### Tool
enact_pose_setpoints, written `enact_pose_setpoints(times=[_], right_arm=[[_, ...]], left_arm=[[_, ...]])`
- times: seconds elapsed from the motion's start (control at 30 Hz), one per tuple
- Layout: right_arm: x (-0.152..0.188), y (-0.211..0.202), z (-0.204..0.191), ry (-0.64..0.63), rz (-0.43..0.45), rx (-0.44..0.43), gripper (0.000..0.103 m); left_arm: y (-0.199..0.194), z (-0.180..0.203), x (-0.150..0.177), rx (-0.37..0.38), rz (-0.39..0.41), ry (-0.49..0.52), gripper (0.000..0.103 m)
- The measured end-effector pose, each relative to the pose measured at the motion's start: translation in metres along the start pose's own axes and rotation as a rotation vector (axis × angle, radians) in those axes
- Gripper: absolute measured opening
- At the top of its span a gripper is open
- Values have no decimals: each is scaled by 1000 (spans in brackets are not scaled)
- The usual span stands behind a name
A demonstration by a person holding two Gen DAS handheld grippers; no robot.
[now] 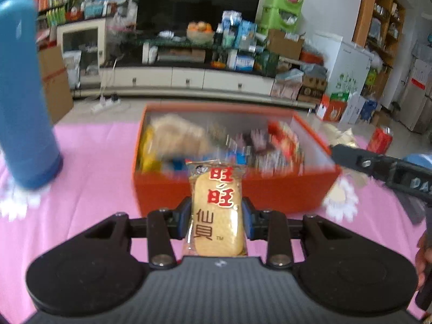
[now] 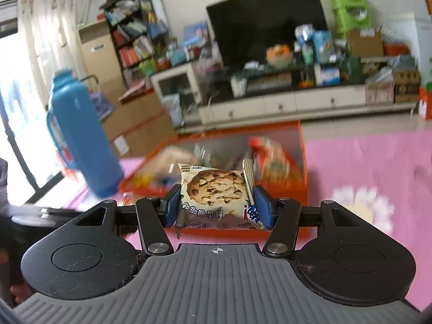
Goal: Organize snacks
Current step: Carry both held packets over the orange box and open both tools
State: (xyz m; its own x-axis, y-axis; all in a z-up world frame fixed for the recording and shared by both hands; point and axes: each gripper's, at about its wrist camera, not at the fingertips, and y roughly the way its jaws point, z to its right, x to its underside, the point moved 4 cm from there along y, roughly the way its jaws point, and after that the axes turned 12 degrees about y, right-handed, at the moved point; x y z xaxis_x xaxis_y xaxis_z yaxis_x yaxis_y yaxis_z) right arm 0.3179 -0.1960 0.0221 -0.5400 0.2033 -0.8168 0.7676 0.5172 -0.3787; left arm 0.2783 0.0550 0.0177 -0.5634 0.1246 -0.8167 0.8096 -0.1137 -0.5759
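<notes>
- While both packets are hanging above the open orange cardboard box (image 1: 235, 189) of mixed snacks on the pink tablecloth (image 1: 89, 162), the left gripper (image 1: 217, 216) is clamping a clear-wrapped rice cracker packet (image 1: 216, 210); the right gripper (image 2: 217, 205) is pinching a cream chocolate-chip cookie packet (image 2: 213, 197).
- Risk: slick wrappers are possibly sliding out; the tall blue thermos flask (image 1: 24, 94) is standing near enough to knock.
- Cracker label is reading 旺旺 仙贝; cookie text is showing upside down, unreadable.

One orange box (image 1: 237, 191) at twelve o'clock, its snack packets too blurred to count. One rice cracker packet (image 1: 216, 213). One cookie packet (image 2: 214, 197). One blue flask (image 1: 24, 94) at ten o'clock. One red can (image 1: 380, 137) at two o'clock. Two grippers.
</notes>
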Motion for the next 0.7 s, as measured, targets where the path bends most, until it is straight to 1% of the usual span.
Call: enact_pose_setpoints(times=[0.03,0.1,0.17,0.23,0.3,0.33,0.37,0.4,0.43,0.47,0.5,0.57,0.6,0.63,0.67,0.7], right_arm=[[-11,6,-2,-11,15,3,39],[-32,29,-7,-63,36,41,39],[-45,59,-7,-99,29,83,40],[-50,89,-1,-83,7,90,41],[-43,120,10,-63,-45,112,42],[-39,132,16,-50,-74,126,49],[-33,140,21,-36,-97,123,58],[-28,145,22,-72,-93,141,60],[-26,148,20,-118,-97,164,69],[-25,151,17,-155,-107,179,73],[-25,152,16,-158,-113,176,77],[-27,149,16,-119,-104,153,79],[-30,147,17,-93,-100,136,82],[-33,142,16,-76,-94,126,86],[-36,137,15,-72,-81,124,88],[-36,130,13,-76,-72,121,93]], left_arm=[[6,0,-14,-1,16,6,33],[26,0,-40,-3,34,8,33],[50,-2,-56,-21,30,11,33],[80,-5,-65,-47,-5,17,33],[109,-9,-63,-47,-63,7,33],[121,-11,-61,-57,-81,7,34],[127,-11,-60,-74,-79,30,38],[131,-10,-60,-82,-82,49,53],[131,-8,-62,-70,-76,50,68],[128,-9,-62,-60,-69,34,76],[122,-10,-64,-58,-53,21,82],[104,-9,-67,-76,-9,35,89],[92,-7,-68,-95,13,52,95],[82,-6,-67,-117,31,63,96],[70,-5,-66,-142,46,76,96],[59,-5,-65,-151,56,86,97]])
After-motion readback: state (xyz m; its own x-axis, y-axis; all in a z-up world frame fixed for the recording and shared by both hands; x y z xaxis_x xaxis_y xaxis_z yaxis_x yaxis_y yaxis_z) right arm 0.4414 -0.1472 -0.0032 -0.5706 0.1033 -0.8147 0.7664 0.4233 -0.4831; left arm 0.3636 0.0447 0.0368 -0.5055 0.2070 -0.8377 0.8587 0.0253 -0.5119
